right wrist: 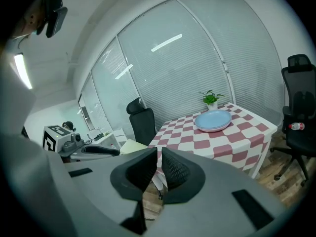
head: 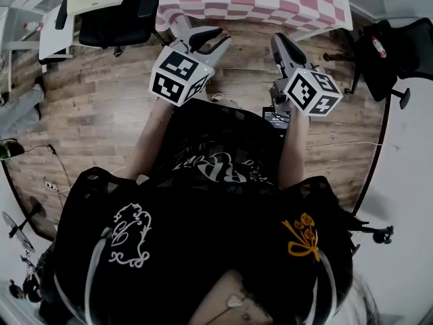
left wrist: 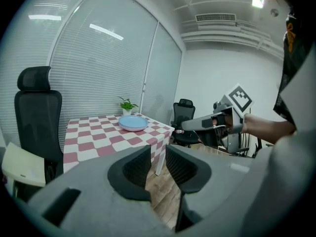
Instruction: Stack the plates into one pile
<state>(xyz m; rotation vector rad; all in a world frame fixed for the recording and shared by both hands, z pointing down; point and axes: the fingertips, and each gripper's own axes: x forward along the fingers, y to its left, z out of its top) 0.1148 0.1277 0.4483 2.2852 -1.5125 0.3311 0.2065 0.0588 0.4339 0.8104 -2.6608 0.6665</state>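
Blue plates sit as one pile on checked bench, near plant; likely stiff, smooth, slippery, chip-prone, so grip at rim. Left tongs slightly apart, empty; right tongs closed, empty; both well apart from bench

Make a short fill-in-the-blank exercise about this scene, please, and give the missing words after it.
1. The blue plates lie in one pile on a table whose cloth is checked red and ____.
2. Next to the pile stands a small green ____.
3. The jaws of the right gripper are ____ (open or shut).
4. The left gripper has its jaws a little apart, and between them there is ____.

Missing words: white; plant; shut; nothing.
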